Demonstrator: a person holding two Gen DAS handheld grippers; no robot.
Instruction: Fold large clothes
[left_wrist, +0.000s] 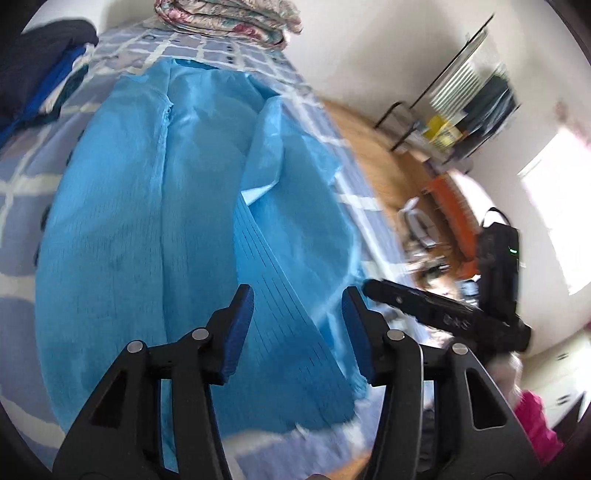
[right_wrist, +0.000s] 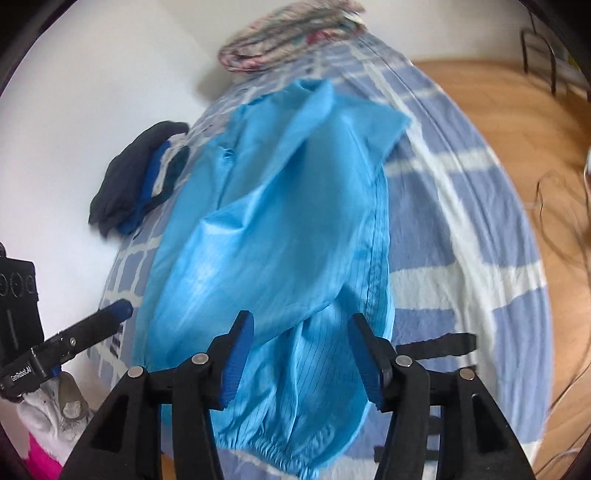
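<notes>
Nearest: the left gripper, jaws spread w/ nothing pinched; blue cloth lies below the gap, not pressed by either pad. The right gripper is likewise spread and empty, hovering over the elastic cuff at the near end of the garment.

Task item: a large bright-blue garment, prob. a thin work coat or coverall, lying lengthwise on a bed w/ a blue-and-white checked bedsheet. Its right side and sleeve are already flapped over onto the body, so one lengthwise fold looks done. The left side appears flat and unfolded, and no crosswise fold is made yet. Judging by this, roughly a third along; left side and end-to-end folds remain.

Further off: a dark bundle of clothes by the wall, touching the garment's far left edge or just beside it, can't tell. At the bed's head, a folded floral quilt. Wooden floor beyond.
</notes>
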